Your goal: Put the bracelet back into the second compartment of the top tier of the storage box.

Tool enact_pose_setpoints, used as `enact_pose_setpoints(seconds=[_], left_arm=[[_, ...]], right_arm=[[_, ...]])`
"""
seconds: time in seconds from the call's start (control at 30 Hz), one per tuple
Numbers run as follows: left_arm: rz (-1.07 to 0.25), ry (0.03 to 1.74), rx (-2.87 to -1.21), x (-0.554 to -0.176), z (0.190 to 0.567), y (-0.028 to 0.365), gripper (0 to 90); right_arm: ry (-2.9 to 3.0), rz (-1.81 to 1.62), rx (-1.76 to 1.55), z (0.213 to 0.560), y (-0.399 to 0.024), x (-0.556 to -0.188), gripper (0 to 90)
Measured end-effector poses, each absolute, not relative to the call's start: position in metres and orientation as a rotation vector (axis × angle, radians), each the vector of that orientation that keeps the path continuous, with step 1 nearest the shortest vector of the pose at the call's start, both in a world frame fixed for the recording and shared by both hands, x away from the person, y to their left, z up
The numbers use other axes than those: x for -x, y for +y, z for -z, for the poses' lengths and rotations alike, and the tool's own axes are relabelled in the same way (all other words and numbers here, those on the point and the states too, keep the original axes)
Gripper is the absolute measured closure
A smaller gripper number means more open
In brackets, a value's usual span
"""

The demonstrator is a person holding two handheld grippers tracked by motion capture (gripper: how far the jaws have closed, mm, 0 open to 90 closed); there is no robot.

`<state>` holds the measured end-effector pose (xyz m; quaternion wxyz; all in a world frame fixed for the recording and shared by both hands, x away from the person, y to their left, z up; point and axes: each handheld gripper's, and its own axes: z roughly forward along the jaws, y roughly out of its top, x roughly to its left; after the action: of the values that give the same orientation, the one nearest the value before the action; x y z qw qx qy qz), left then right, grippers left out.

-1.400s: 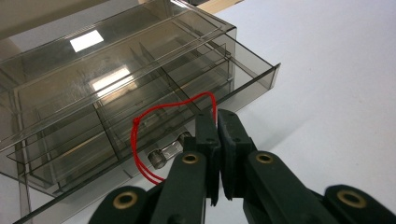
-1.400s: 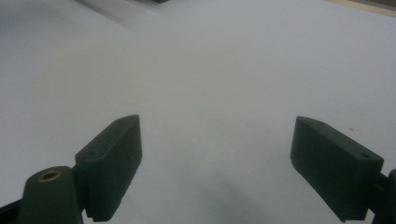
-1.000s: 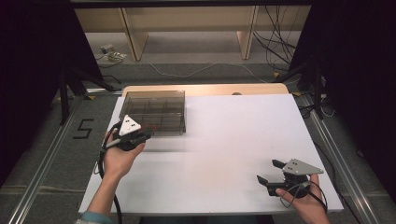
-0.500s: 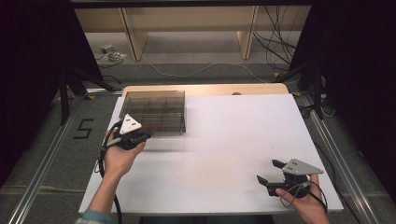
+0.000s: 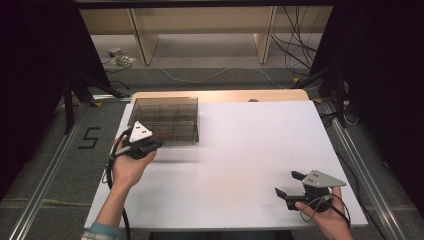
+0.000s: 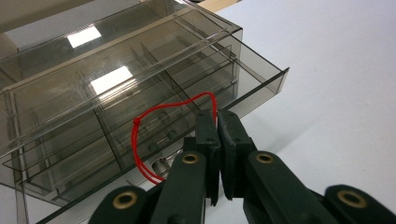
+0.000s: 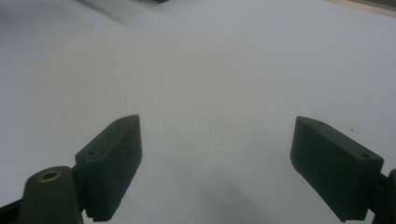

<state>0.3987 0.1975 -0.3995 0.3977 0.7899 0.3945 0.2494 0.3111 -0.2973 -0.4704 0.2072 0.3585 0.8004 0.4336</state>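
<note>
The left gripper (image 6: 217, 123), jaws pinched on the red string (image 6: 161, 112), could drag the whole box (image 5: 165, 120); the right gripper (image 5: 290, 182) gapes empty.

Smoky clear compartment box (image 5: 165, 120), drawer partly out, red string loop (image 6: 161, 126) attached

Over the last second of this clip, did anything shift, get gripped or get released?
No visible change. The left gripper stays shut on the red string loop at the smoky clear compartment box, and the right gripper stays open above the white table, holding nothing. Box and both hands keep their places.
</note>
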Motion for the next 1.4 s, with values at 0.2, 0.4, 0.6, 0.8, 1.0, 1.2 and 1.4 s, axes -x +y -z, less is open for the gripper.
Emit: enact_pose_setpoints(seconds=[0.2, 0.4, 0.6, 0.8, 1.0, 1.2, 1.4], left_arm=[[-0.631, 0.999, -2.004, -0.400, 0.400, 0.196, 87.8], [-0.630, 0.998, -2.006, -0.401, 0.400, 0.195, 87.8], [-0.631, 0.999, -2.005, -0.403, 0.400, 0.196, 87.8], [-0.633, 0.997, -2.011, -0.405, 0.401, 0.195, 87.8], [-0.641, 0.995, -2.016, -0.407, 0.402, 0.194, 87.8], [-0.646, 0.988, -2.022, -0.410, 0.402, 0.193, 87.8], [-0.642, 0.989, -2.022, -0.412, 0.402, 0.192, 87.8]], right_arm=[[2.225, -1.214, -0.996, 0.471, -0.297, -0.311, 17.5], [2.228, -1.212, -0.997, 0.471, -0.297, -0.311, 17.5], [2.228, -1.212, -0.999, 0.471, -0.297, -0.311, 17.5], [2.229, -1.210, -0.994, 0.471, -0.297, -0.311, 17.5], [2.231, -1.208, -0.991, 0.471, -0.297, -0.311, 17.6], [2.231, -1.209, -0.992, 0.471, -0.297, -0.312, 17.6], [2.229, -1.211, -0.996, 0.471, -0.297, -0.312, 17.6]])
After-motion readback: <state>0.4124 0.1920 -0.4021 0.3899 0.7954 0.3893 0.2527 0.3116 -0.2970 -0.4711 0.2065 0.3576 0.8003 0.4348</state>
